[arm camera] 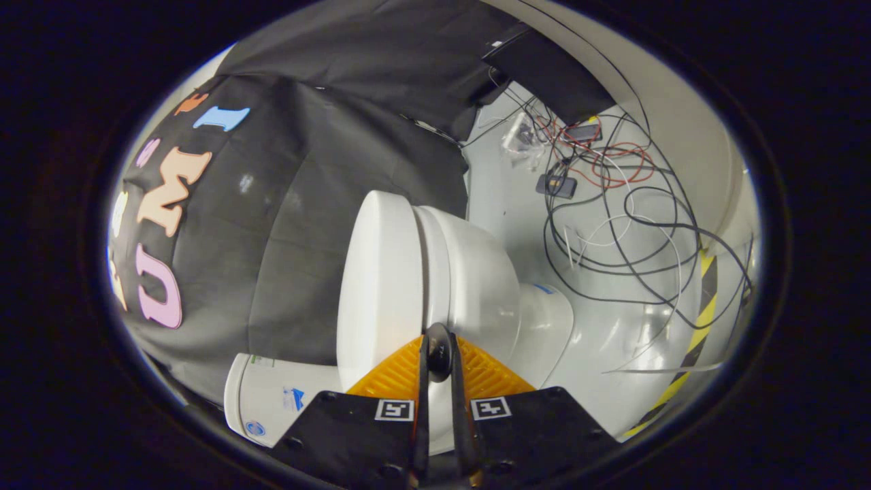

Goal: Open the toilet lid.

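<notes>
Standing just ahead of the fingers, the white toilet lid (378, 286) is seen tilted in this rolled view, its flat smooth top facing toward nine o'clock and its rounded rim running from about twelve o'clock down to six. It lies closed against the seat and bowl (476, 279), which bulge out at its three o'clock side, with the narrower base (544, 327) beyond at about four o'clock. The gripper (439, 354) sits at the lid's six o'clock edge, right where lid meets seat. Its two fingers are drawn almost together, with only a thin slot between them, and a small dark rounded part shows in that slot at the tips. Whether the fingers actually pinch the lid's edge cannot be told.

At eight o'clock from the lid, a white cistern (272, 401) with small blue marks lies close beside it. Black cloth (306, 204) hangs behind, from nine to twelve o'clock. At two o'clock, well apart from the toilet, a tangle of black, white and red cables (612, 224) sprawls over the pale grey floor (612, 340), with a yellow-and-black striped tape (701, 320) out at three to four o'clock.
</notes>
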The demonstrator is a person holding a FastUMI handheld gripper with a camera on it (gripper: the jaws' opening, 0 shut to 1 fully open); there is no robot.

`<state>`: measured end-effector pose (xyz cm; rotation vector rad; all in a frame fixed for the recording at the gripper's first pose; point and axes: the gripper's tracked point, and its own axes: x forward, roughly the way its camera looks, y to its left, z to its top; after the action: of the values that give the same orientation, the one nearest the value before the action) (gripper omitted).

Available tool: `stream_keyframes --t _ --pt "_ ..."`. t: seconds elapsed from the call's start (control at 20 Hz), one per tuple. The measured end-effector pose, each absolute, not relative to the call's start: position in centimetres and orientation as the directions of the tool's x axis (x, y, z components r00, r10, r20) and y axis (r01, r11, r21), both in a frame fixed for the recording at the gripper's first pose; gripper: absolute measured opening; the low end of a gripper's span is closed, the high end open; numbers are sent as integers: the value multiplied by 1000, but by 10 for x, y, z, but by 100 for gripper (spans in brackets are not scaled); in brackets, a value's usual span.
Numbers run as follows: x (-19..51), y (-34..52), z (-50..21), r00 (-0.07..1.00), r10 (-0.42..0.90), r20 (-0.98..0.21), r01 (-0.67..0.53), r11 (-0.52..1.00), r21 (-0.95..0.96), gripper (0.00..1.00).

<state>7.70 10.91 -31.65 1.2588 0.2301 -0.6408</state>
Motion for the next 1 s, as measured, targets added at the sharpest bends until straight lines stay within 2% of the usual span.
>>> stream_keyframes --t 0.5,1.0 --pt "80 111 -281 833 -301 -463 548 345 762 16" --pt "102 115 -214 895 -298 -333 445 539 715 16"
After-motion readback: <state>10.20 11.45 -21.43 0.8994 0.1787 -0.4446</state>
